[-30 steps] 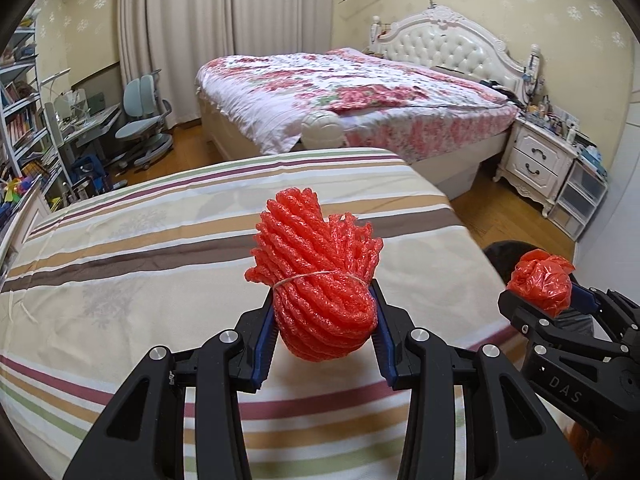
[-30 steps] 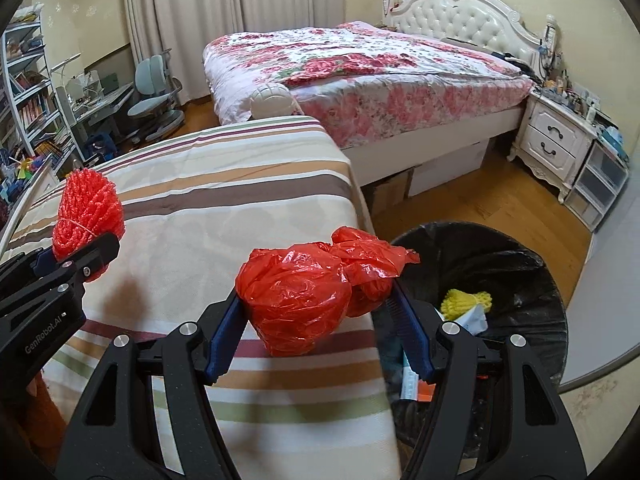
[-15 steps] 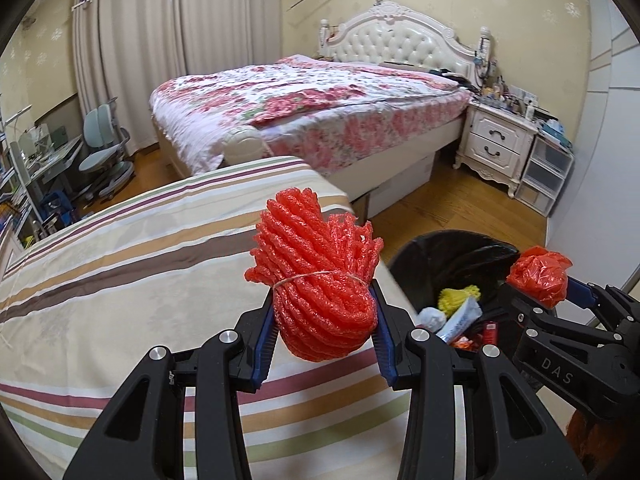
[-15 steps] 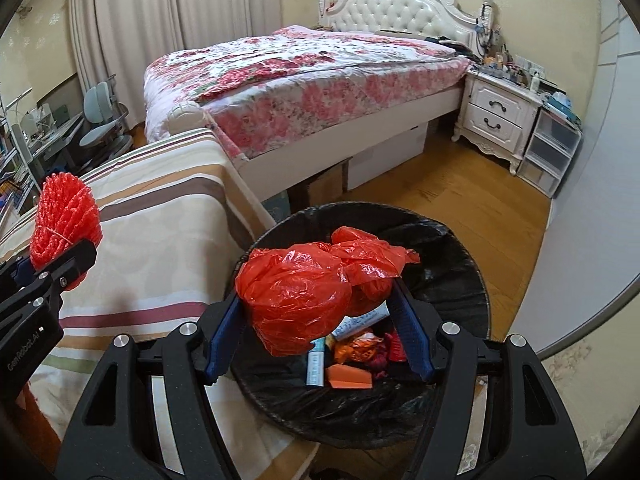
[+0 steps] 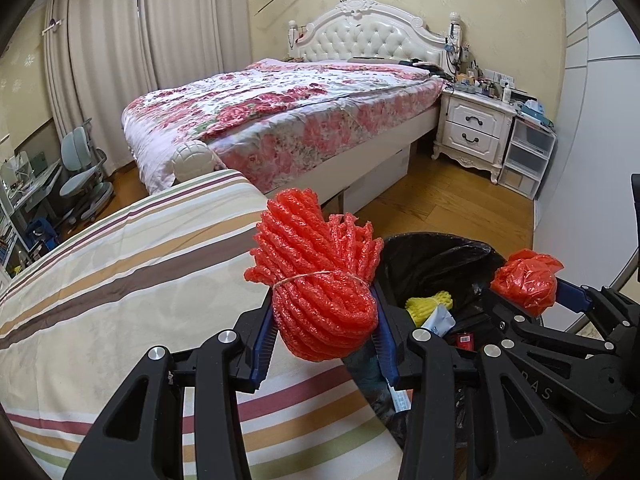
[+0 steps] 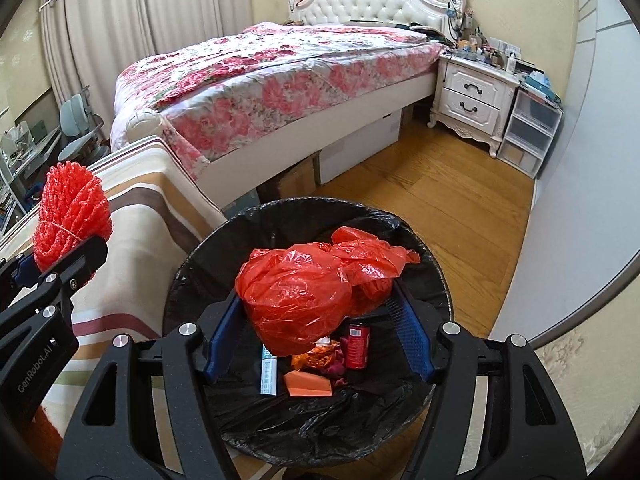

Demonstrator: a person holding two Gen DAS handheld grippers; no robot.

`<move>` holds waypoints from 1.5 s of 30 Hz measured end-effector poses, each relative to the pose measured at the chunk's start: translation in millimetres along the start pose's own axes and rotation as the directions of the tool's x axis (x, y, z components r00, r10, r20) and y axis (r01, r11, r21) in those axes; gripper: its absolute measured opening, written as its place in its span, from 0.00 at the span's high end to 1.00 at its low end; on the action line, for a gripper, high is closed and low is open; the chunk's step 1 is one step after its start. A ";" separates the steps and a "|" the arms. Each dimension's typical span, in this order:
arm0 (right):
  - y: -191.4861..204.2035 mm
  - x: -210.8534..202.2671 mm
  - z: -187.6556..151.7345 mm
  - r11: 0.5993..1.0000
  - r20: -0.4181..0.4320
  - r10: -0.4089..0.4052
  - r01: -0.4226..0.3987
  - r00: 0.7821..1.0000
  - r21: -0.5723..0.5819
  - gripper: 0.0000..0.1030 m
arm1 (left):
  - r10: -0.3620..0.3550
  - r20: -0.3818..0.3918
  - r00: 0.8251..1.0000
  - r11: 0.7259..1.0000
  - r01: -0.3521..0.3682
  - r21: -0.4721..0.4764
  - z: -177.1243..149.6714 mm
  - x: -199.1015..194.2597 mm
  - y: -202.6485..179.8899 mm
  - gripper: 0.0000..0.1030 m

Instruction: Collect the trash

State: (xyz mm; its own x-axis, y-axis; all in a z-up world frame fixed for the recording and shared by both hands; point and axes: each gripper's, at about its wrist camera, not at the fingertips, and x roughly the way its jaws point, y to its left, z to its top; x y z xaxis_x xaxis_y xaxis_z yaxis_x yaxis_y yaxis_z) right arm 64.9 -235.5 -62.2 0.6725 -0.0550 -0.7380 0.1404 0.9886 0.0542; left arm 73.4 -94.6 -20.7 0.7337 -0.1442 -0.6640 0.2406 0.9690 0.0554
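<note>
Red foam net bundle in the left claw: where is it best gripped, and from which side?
Grip the red foam net bundle across its rounded looped end, below the string tie, coming from the loop end with one pad on each side, as the left claw does. That end is thick and springy; the loose strands beyond the tie splay and would slip.

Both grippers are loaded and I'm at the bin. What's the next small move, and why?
Probably open the right gripper first. Its red bag hangs directly over the open bin, so it should drop straight in. The left gripper, shut on the foam net, sits at the bin's edge beside the striped bed and likely needs to shift further over the bin before releasing.
</note>
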 end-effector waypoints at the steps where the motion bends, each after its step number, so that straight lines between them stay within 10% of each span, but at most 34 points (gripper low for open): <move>1: -1.8 1.0 -0.7 1.000 -0.002 0.000 0.000 1.000 0.004 0.35 | 0.000 -0.002 1.000 1.000 0.000 0.001 -0.7 0.3 -2.5 0.58; 15: -8.8 4.7 -2.0 0.999 0.001 -0.026 0.026 1.000 0.024 0.25 | 0.012 0.016 1.000 1.000 -0.012 -0.013 1.5 -5.0 -2.6 0.27; 45: 10.4 -81.3 -30.7 0.999 0.116 -0.040 0.039 0.992 0.010 0.24 | 0.056 0.091 0.994 0.997 -0.051 -0.057 -29.2 -80.5 31.5 0.22</move>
State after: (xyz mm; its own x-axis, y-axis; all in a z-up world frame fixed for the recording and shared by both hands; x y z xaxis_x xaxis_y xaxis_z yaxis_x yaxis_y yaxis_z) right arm -10.5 -216.5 -22.3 0.7464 -0.1102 -0.6564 0.1738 0.9842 0.0324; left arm 3.4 -46.7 12.7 0.8011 -0.1070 -0.5889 0.1659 0.9850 0.0467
